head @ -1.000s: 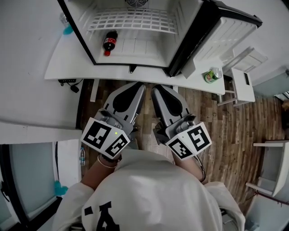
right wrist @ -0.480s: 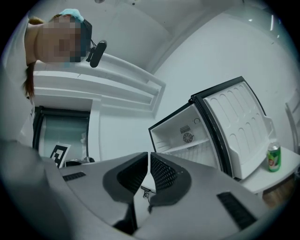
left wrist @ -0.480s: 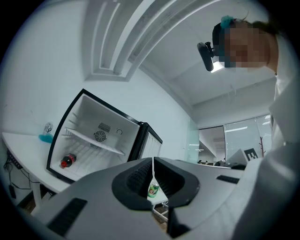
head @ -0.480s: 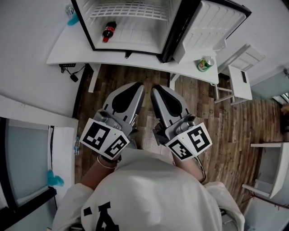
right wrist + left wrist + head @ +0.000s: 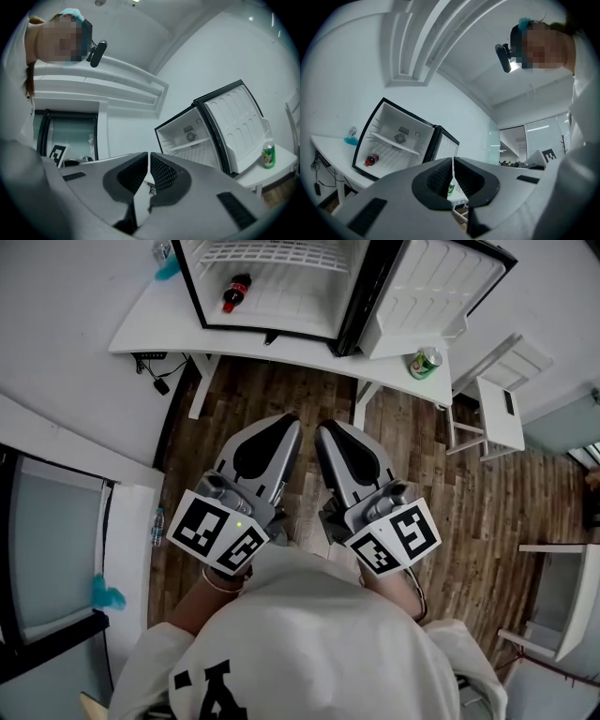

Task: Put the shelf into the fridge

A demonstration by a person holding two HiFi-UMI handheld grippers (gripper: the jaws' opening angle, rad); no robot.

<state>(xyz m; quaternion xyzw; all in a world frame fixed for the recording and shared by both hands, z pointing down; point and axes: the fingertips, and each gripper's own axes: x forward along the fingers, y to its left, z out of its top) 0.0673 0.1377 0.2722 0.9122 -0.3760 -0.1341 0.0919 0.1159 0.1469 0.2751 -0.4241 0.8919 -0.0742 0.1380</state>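
Shelf [image 5: 262, 254], well ahead of shut, empty left gripper [image 5: 289, 423] and right gripper [image 5: 325, 430], looks light, stiff wire; grip front bar.

Fridge [image 5: 292, 302] farther off now; person [image 5: 309, 643] apparently stepped back.

Bottle [image 5: 235, 292] inside fridge [image 5: 292, 307] on table [image 5: 155, 326]

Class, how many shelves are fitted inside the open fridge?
1: a white wire shelf spans the fridge about halfway up, above the bottle on the fridge floor. The left gripper view shows the whole interior, so none seems hidden.
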